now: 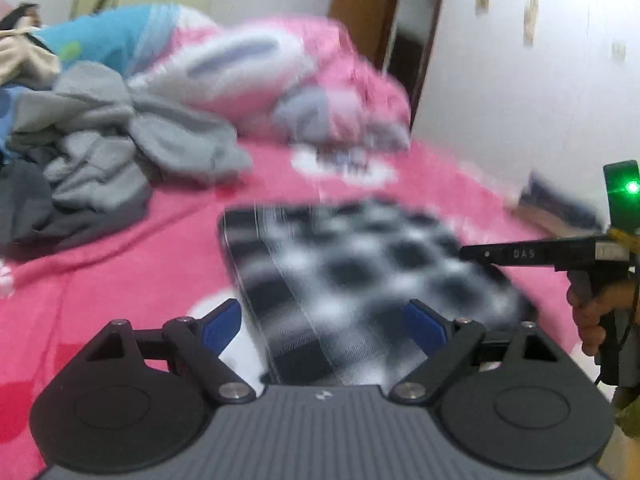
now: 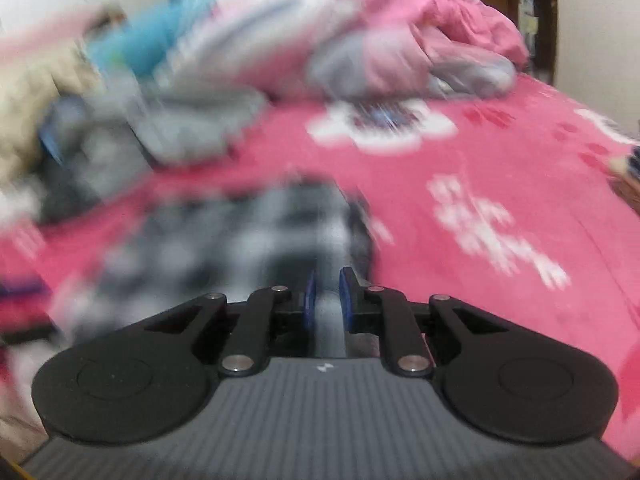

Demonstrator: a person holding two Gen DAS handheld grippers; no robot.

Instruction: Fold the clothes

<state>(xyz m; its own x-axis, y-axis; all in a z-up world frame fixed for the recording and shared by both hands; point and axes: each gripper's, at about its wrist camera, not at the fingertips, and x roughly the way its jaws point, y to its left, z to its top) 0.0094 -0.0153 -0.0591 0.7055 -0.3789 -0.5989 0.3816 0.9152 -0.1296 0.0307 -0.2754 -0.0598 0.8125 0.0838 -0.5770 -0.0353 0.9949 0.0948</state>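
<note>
A folded black-and-white checked garment [image 1: 360,272] lies flat on the pink bed sheet [image 1: 120,280]. My left gripper [image 1: 324,326] hovers over its near edge, blue pads [image 1: 222,326] wide apart and open, nothing between them. My right gripper [image 1: 464,253] reaches in from the right, held by a hand [image 1: 592,320], its tip above the garment's right edge with no cloth hanging from it. In the blurred right wrist view the right gripper [image 2: 328,298] shows a narrow gap between its pads [image 2: 310,300], over the checked garment [image 2: 240,232].
A heap of grey clothes [image 1: 100,140] lies at the back left. A bunched pink and white quilt [image 1: 280,68] fills the head of the bed. A dark flat object [image 1: 556,204] sits at the bed's right edge, by the white wall [image 1: 520,100] and a wooden door [image 1: 360,8].
</note>
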